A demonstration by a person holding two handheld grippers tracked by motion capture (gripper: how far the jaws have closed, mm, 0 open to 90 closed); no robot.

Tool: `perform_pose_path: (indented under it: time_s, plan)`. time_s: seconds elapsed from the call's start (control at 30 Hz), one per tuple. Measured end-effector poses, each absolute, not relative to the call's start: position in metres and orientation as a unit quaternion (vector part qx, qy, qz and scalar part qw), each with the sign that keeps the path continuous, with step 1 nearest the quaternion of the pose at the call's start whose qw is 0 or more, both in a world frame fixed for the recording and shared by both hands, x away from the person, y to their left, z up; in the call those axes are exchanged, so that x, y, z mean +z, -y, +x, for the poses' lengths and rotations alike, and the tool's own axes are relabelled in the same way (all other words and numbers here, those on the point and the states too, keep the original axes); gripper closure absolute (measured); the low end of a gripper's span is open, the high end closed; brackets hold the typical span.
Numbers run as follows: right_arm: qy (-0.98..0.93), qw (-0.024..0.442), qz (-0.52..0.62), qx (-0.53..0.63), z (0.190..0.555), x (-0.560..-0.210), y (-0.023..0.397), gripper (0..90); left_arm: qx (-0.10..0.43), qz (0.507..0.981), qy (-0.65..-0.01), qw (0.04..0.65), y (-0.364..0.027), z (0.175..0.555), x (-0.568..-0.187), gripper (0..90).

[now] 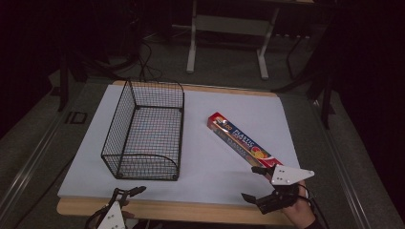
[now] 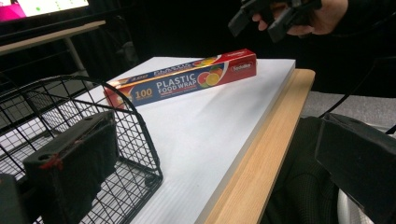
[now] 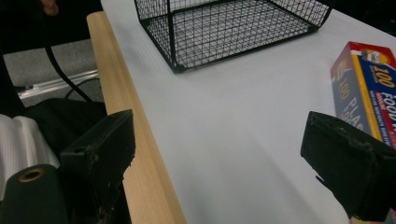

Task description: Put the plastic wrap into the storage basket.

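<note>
A long red and blue plastic food wrap box lies flat and diagonal on the right half of the white board. An empty black wire basket stands on the left half. My right gripper hovers at the board's front right, just beside the box's near end, jaws open and bare. The right gripper view has the box by the right jaw and the basket farther off. My left gripper sits at the front edge below the basket, open, nothing between its jaws. Its own view shows the basket, the box and the right gripper.
The board rests on a wooden tabletop whose light strip shows along the front. Behind the table stand the metal legs of another table, with cables on the dark floor. A lit screen glows far off.
</note>
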State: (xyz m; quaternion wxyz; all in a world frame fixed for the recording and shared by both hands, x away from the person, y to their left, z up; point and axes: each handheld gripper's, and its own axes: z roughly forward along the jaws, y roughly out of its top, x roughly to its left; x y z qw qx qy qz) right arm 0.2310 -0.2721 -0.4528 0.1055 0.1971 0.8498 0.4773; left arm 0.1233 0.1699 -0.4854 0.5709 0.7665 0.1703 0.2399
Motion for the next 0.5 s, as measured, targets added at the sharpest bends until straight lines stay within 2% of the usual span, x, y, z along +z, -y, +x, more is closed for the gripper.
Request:
perform_pose_path:
  time_s: [0.13, 0.5]
  plan:
    - [-0.842, 0.138, 0.205, 0.480, 0.236, -0.446, 0.276, 10.1, 0.238, 0.766, -0.171, 0.572, -0.170, 0.124, -0.485, 0.1]
    - [-0.839, 0.175, 0.235, 0.458, 0.262, -0.441, 0.295, 10.1, 0.235, 0.767, -0.171, 0.573, -0.169, 0.123, -0.486, 0.1]
